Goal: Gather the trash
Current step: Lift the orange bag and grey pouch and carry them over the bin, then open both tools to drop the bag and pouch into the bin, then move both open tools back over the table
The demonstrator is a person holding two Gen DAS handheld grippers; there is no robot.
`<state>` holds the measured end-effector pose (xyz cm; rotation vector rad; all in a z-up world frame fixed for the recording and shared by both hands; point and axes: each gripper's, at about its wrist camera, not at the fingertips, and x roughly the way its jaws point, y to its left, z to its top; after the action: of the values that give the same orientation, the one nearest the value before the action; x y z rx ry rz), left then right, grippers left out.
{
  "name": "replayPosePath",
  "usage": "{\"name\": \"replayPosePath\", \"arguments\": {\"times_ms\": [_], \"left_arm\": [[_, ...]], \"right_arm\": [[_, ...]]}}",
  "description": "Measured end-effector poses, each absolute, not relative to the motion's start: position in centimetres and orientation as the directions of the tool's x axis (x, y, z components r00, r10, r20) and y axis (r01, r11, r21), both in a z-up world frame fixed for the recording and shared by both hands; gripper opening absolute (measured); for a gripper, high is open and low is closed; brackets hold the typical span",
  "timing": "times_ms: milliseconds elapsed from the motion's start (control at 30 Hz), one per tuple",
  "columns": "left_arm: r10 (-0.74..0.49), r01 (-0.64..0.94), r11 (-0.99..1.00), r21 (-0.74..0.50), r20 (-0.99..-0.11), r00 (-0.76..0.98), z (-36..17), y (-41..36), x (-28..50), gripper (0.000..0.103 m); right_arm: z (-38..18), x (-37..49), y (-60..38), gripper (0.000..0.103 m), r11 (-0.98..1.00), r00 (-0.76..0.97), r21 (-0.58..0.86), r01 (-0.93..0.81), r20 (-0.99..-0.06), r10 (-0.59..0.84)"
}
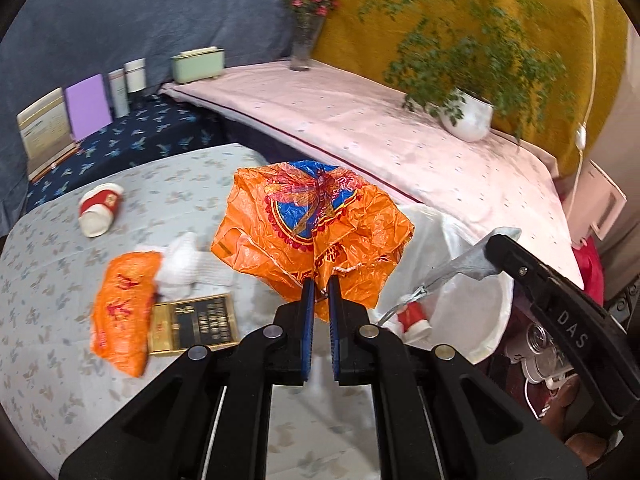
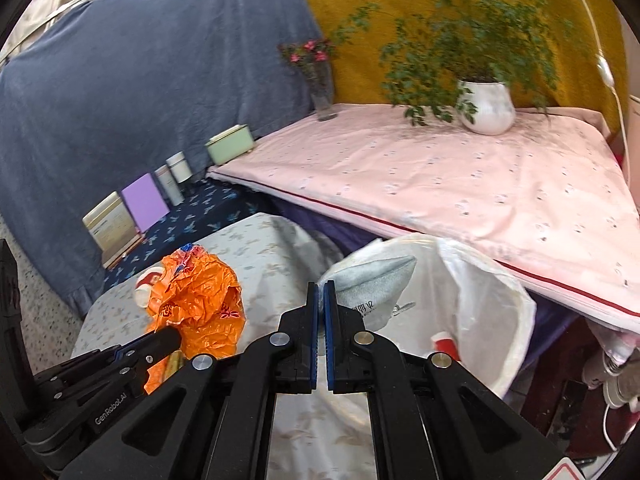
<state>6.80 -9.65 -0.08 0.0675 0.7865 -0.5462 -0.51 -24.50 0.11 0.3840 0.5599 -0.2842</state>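
Left claw [image 1: 319, 290]: clenched on orange bag [image 1: 316, 224], raised above the surface [image 1: 48, 280]. Right claw [image 2: 321, 294]: clenched on grey wrapper [image 2: 372, 280], over white bin bag [image 2: 480, 296].

— What's on the pink table [image 2: 460, 184]?
— A potted plant [image 2: 486, 106] in a white pot, and a vase [image 2: 322, 94] of pink flowers at the far corner.
— And along the blue curtain [image 2: 140, 80]?
— A green box [image 2: 230, 145], two white canisters [image 1: 134, 75], a purple card [image 1: 88, 107], all upright on dark patterned cloth.
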Motion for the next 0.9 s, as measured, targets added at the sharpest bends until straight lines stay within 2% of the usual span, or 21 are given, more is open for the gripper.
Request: {"name": "replayPosePath", "arguments": {"times_ms": [467,567,633,733,767,900], "left_arm": [[-0.511,0.594,0.784,-0.181,-0.732,0.451,-2.5,-16.4,6.5,0.008],[-0.516,0.595,0.781,-0.188,-0.732,0.445,-2.9,-16.9,6.6,0.014],[-0.519,0.585,0.786,-0.199,-0.727,0.45,-2.9,-16.9,6.7,0.04],[-0.518,0.576,0.793,-0.198,-0.718,0.466,-2.9,-16.6,6.8,0.047],[-0.513,0.573,0.796,-0.194,-0.718,0.47,-2.9,-16.5,6.9,0.047],[-0.495,0.541,0.817,-0.2,-0.725,0.479,-3.1,-15.4,7.5,0.049]], "right_arm": [[-2.8,-2.6,-29.5,0.003,0.839,0.77,0.294,0.458,-0.603,-0.209],[-3.0,-2.5,-29.8,0.006,0.834,0.765,0.295,0.467,-0.609,-0.213],[-3.2,-2.5,-29.9,0.011,0.83,0.765,0.302,0.469,-0.609,-0.211],[-3.2,-2.3,-29.9,0.015,0.827,0.764,0.303,0.473,-0.609,-0.214],[-3.2,-2.2,-29.9,0.019,0.827,0.765,0.303,0.473,-0.607,-0.215],[-3.0,-2.0,-29.5,0.022,0.831,0.769,0.304,0.466,-0.603,-0.211]]}}
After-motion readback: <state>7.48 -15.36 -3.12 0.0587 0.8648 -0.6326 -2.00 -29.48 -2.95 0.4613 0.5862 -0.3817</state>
